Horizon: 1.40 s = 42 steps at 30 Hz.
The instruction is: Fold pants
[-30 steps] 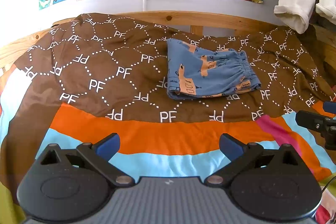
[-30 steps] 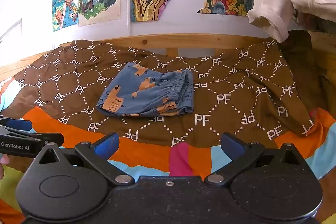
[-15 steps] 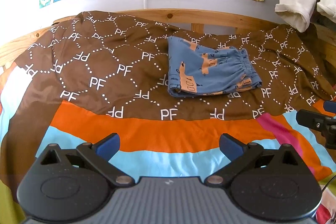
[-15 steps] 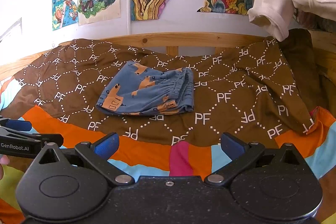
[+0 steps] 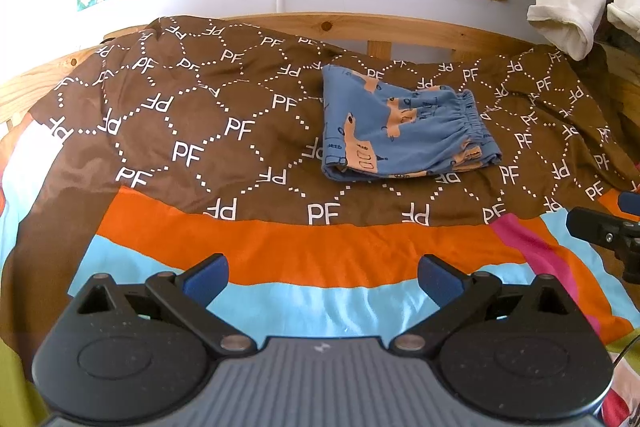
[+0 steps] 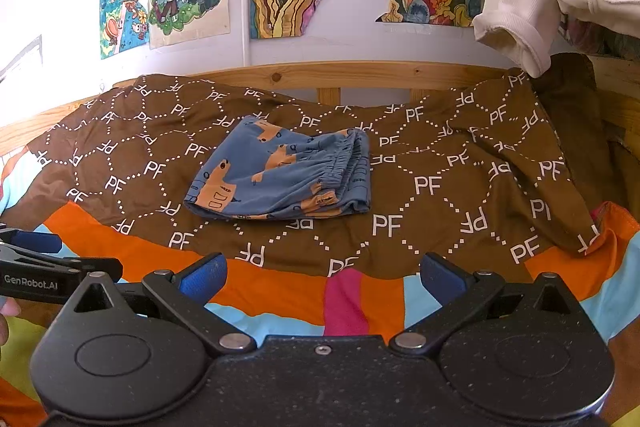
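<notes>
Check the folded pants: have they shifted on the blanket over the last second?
No. The folded blue pants sit by the same PF marks on the brown blanket, below the wooden bed rail; only the camera drifted slightly.

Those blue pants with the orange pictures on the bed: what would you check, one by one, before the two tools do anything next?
1. Small blue pants with orange prints folded into a compact stack: ok.
2. Pants lying fully on the brown "PF" patterned bedspread, away from the bed's edges: ok.
3. Left tool open and holding nothing: ok.
4. Right tool open and holding nothing: ok.
5. Both tools clear of the pants, back over the orange and light blue striped sheet: ok.
6. Underside layers of the fold lying even: cannot tell, they are hidden.
</notes>
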Each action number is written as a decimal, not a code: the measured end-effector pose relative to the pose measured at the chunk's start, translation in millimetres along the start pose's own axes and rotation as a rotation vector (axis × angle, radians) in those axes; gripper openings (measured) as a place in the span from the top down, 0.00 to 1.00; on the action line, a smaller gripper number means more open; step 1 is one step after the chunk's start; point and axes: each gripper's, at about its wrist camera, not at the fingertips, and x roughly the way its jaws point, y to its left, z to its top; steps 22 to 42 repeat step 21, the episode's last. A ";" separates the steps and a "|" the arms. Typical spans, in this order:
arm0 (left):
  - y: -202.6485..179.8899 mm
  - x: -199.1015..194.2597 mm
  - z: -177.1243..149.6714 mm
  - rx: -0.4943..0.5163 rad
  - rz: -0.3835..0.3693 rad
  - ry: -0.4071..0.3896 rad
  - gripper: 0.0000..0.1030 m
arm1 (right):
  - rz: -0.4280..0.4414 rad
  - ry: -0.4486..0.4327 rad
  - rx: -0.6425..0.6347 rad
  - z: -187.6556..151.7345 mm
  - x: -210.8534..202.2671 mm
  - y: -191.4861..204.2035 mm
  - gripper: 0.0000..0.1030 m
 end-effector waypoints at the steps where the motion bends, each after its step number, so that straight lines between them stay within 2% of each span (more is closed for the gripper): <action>1: 0.0 0.1 0.5 0.000 0.004 0.003 0.00 | 0.000 0.000 0.000 0.1 0.0 0.0 0.01; 3: -0.2 -0.2 2.0 -0.002 0.027 0.023 0.00 | 0.002 0.001 -0.001 -0.2 0.1 0.4 0.01; 13: 4.8 1.4 2.0 -0.034 -0.005 0.053 0.00 | 0.002 0.002 -0.001 -0.2 0.1 0.6 0.01; 42: 3.1 2.3 1.7 -0.031 -0.007 0.056 0.00 | 0.010 0.005 0.002 -0.8 -0.2 2.3 0.01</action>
